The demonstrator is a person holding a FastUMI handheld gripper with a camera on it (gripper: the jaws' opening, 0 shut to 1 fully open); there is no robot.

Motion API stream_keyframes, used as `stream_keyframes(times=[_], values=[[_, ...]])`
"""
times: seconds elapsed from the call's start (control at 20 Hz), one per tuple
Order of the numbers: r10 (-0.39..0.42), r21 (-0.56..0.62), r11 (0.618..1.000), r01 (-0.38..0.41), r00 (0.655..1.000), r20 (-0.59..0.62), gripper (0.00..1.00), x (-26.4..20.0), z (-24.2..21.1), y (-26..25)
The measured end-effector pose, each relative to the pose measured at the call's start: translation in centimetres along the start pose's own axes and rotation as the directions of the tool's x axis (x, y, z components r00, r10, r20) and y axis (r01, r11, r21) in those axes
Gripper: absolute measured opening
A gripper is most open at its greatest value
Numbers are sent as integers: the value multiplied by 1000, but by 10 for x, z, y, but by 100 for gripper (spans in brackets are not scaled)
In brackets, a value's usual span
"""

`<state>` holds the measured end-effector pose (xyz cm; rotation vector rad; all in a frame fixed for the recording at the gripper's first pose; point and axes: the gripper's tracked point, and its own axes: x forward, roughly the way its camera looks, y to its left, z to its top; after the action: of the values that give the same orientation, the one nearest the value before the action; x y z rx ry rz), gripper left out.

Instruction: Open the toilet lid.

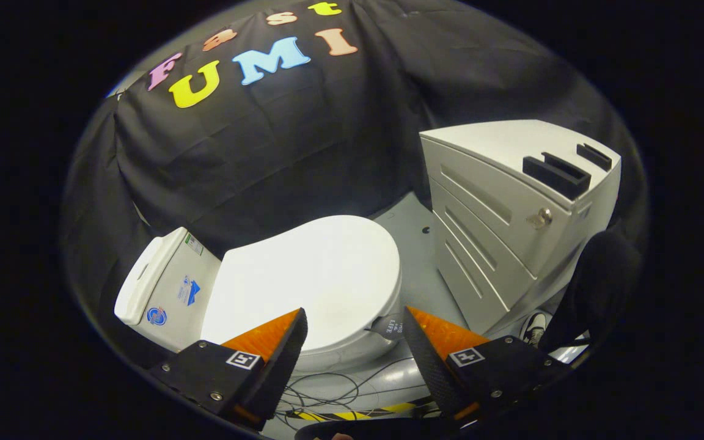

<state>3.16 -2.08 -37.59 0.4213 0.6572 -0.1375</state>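
Risk: my gripper (pixel 355 342), fingers wide apart w/ nothing held, slips off smooth closed toilet lid (pixel 309 275) rim at 12 o'clock.

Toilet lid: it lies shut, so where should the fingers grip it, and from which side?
Probably the toilet lid at its front rim, opposite the tank. The lid lies flat on the bowl and seemingly hinges at the tank. There's a small tab at the rim. The open gripper has it between its fingers.

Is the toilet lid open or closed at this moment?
Closed: the toilet lid lies flat over the bowl, ahead of the open tool.
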Motion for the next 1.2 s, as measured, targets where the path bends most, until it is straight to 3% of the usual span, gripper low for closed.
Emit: stream_keyframes(times=[0.3,0.7,0.95,1.2], values=[[-15,46,999,17,998,-54,96,15,-20,-21],[24,183,983,-7,996,-89,96,38,-41,-41],[66,377,925,-38,996,-62,94,52,-47,-48],[99,481,874,-71,995,-33,89,68,-47,-54]])
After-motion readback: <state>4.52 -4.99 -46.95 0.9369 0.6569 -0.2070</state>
